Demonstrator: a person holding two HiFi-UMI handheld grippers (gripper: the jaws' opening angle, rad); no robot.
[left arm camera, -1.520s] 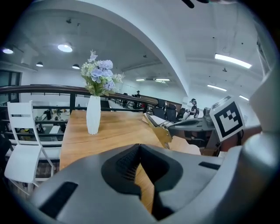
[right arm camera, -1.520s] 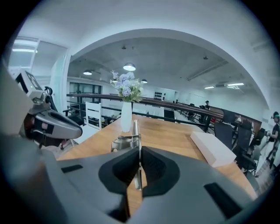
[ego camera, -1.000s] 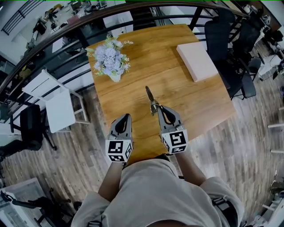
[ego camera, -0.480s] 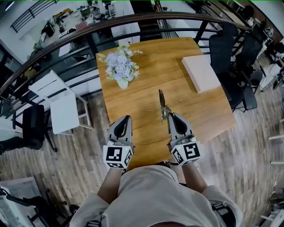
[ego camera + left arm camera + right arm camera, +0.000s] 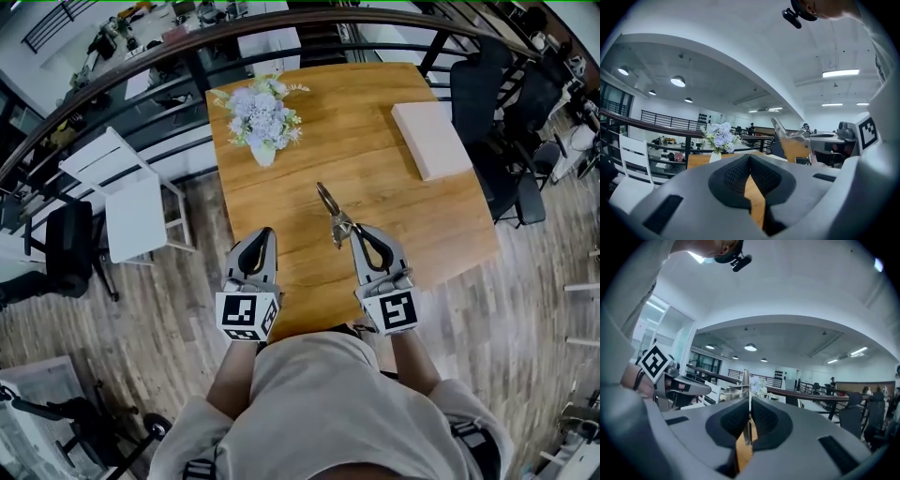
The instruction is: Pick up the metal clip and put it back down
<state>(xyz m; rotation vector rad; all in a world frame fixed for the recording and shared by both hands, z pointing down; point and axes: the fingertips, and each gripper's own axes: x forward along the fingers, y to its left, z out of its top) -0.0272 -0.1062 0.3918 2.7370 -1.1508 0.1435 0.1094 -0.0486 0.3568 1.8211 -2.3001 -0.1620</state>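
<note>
The metal clip (image 5: 329, 208) is a slim silvery piece held in the air above the wooden table (image 5: 375, 159), slanting up and to the left. My right gripper (image 5: 355, 231) is shut on its near end. In the right gripper view the clip (image 5: 746, 385) stands edge-on as a thin blade between the pads of the right gripper (image 5: 749, 404). My left gripper (image 5: 263, 234) hovers beside it to the left, shut with nothing in it. In the left gripper view the left gripper (image 5: 750, 161) has its pads meeting, and the clip (image 5: 786, 139) shows to the right.
A white vase of pale flowers (image 5: 262, 120) stands at the table's far left. A flat pink box (image 5: 431, 139) lies at the far right. A white chair (image 5: 122, 211) stands left of the table, dark office chairs (image 5: 511, 103) right, and a railing (image 5: 141, 75) behind.
Both grippers have risen a little over the table's near edge. The clip, which pointed straight away, now leans toward the upper left in the right gripper.
</note>
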